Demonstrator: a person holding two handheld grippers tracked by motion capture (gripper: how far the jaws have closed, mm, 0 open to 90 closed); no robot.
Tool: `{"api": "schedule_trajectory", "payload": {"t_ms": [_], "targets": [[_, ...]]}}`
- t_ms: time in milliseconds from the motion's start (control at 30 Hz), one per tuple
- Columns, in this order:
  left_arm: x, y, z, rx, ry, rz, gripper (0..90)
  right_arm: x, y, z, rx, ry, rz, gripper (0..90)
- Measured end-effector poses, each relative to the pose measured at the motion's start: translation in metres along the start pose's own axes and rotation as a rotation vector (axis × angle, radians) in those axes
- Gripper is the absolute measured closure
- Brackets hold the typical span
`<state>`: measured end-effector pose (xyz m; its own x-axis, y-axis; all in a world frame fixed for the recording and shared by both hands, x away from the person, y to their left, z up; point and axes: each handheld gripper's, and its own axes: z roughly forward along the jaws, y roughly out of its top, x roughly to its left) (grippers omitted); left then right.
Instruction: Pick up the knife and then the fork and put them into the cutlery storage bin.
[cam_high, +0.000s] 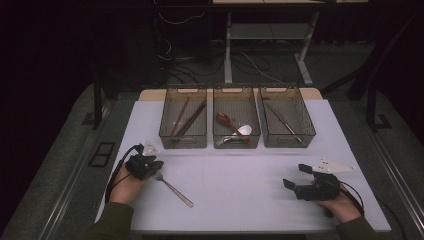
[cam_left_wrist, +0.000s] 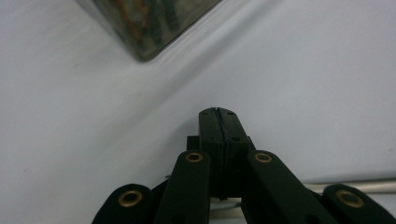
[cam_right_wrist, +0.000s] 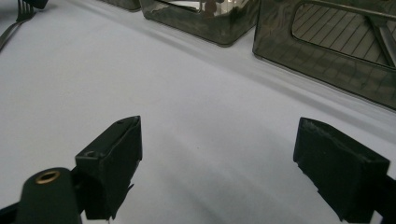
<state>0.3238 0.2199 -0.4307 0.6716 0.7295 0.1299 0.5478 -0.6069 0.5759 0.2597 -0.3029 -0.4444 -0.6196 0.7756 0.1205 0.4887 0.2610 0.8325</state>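
A metal fork (cam_high: 174, 190) lies on the white table (cam_high: 240, 170) at the front left, handle pointing to the near right. My left gripper (cam_high: 156, 165) sits right at the fork's tine end, held in a hand. In the left gripper view its jaws (cam_left_wrist: 218, 114) are pressed together with nothing seen between the tips, and the fork's handle (cam_left_wrist: 355, 186) runs beneath the linkage. My right gripper (cam_high: 296, 176) rests at the front right, jaws wide apart. In the right gripper view it (cam_right_wrist: 217, 140) frames bare table, with the fork (cam_right_wrist: 18, 16) far off at the top left.
Three dark see-through bins stand in a row at the back of the table. The left bin (cam_high: 182, 141) holds chopsticks, the middle bin (cam_high: 236, 89) holds spoons, and the right bin (cam_high: 287, 141) holds a long thin utensil. Beyond the table are desk legs and cables on the floor.
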Motion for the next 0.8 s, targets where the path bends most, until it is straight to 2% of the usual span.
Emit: {"api": "schedule_trajectory", "payload": {"t_ms": [167, 200, 400, 467, 533, 600, 667, 800], "targets": [[0.003, -0.007, -0.005, 0.016, 0.008, -0.004, 89.0, 0.000, 0.000, 0.000, 0.003, -0.002, 0.003, 15.1], [0.004, -0.008, -0.007, 0.030, 0.007, 0.007, 89.0, 0.000, 0.000, 0.000, 0.004, -0.003, 0.004, 15.2], [0.002, -0.022, -0.017, 0.037, -0.003, -0.022, 89.0, 0.000, 0.000, 0.000, 0.007, -0.006, -0.001, 15.2], [0.001, -0.025, -0.021, 0.051, 0.001, -0.011, 89.0, 0.000, 0.000, 0.000, 0.007, -0.007, -0.002, 15.2], [-0.002, -0.026, -0.023, 0.021, -0.004, -0.016, 89.0, 0.000, 0.000, 0.000, 0.007, -0.007, -0.003, 15.2], [-0.005, -0.023, -0.029, -0.018, -0.053, -0.009, 88.9, 0.000, 0.000, 0.001, 0.008, -0.008, -0.003, 15.2], [-0.016, -0.019, -0.033, -0.061, -0.106, 0.003, 89.0, 0.000, 0.000, 0.001, 0.009, -0.009, -0.006, 15.2], [-0.048, -0.009, -0.034, -0.094, -0.219, 0.064, 89.0, 0.000, 0.000, 0.001, 0.007, -0.008, -0.003, 15.2]]}}
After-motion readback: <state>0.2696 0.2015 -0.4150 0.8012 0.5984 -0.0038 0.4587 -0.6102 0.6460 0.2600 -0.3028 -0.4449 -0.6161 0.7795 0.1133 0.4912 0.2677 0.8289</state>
